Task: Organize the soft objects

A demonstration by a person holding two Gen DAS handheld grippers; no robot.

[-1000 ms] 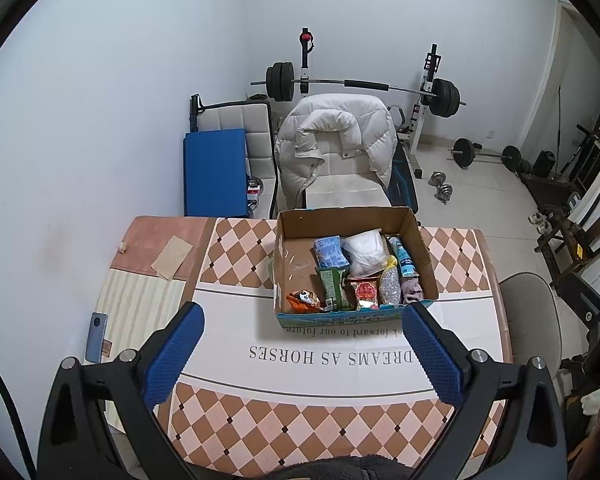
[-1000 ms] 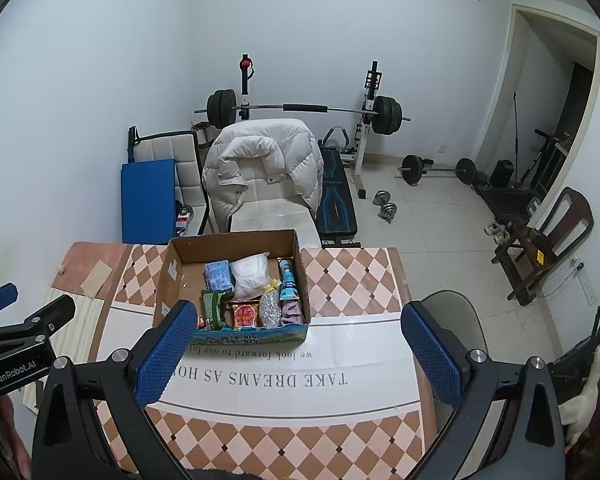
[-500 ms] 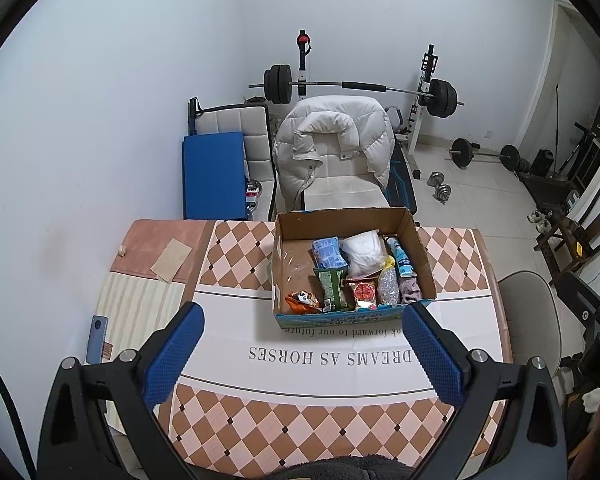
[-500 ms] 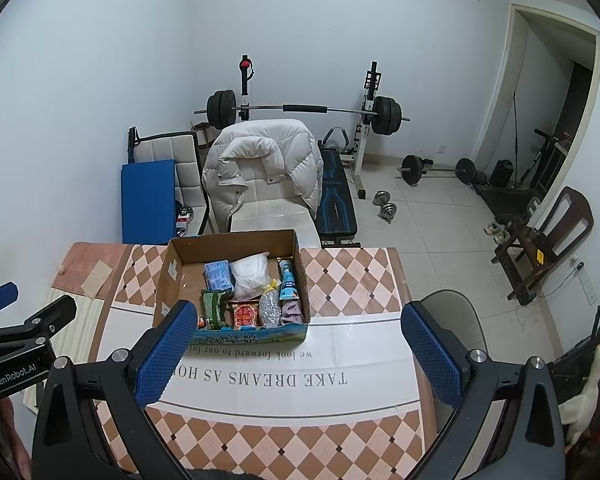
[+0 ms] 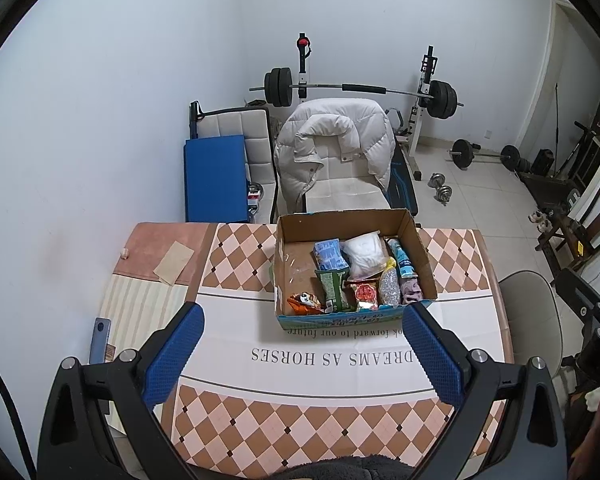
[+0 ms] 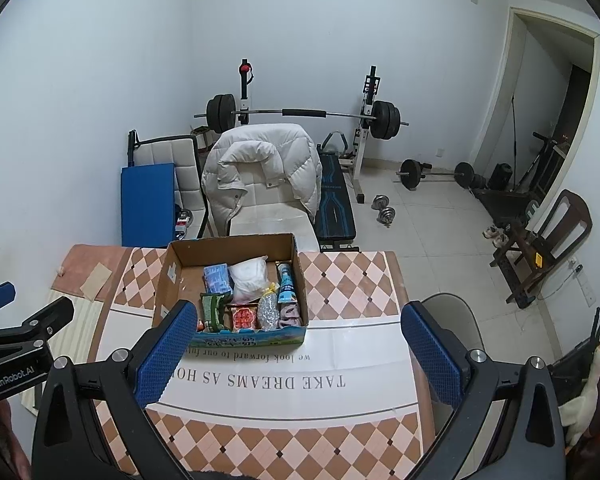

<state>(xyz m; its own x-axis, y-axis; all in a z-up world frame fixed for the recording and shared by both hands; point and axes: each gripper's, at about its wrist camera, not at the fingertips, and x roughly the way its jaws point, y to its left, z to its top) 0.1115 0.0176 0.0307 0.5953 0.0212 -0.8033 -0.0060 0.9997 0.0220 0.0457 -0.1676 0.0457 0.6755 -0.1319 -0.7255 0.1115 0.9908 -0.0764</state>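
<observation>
The table [image 5: 236, 344] under its chequered cloth carries one landmark, an open cardboard box [image 5: 416, 240], which stands toward the far edge, just in front of a chair draped with a white puffer jacket [image 5: 332, 148]. All the soft things in sight lie inside the box, crowded into its right half: a white plastic bag [image 5: 364, 254] near the back wall, a blue packet [image 5: 330, 254] to the bag's left, a green packet [image 5: 332, 290] in front of that, a blue tube [image 5: 400, 258] along the right wall, a red snack pack [image 5: 366, 296] and a clear beaded pouch [image 5: 390, 290] at the front, and what may be a pinkish cloth [image 5: 410, 294] in the front right corner, though it is too small to be sure. The box's left half is bare cardboard.

The left gripper [image 5: 304, 354] and the right gripper [image 6: 296, 354] both hover short of the box, well above the table, fingers spread wide and holding nothing.

This could be a sorted box with the hands drawn back, or a box waiting to be unpacked; the pictures fit either, so no step can be named.
</observation>
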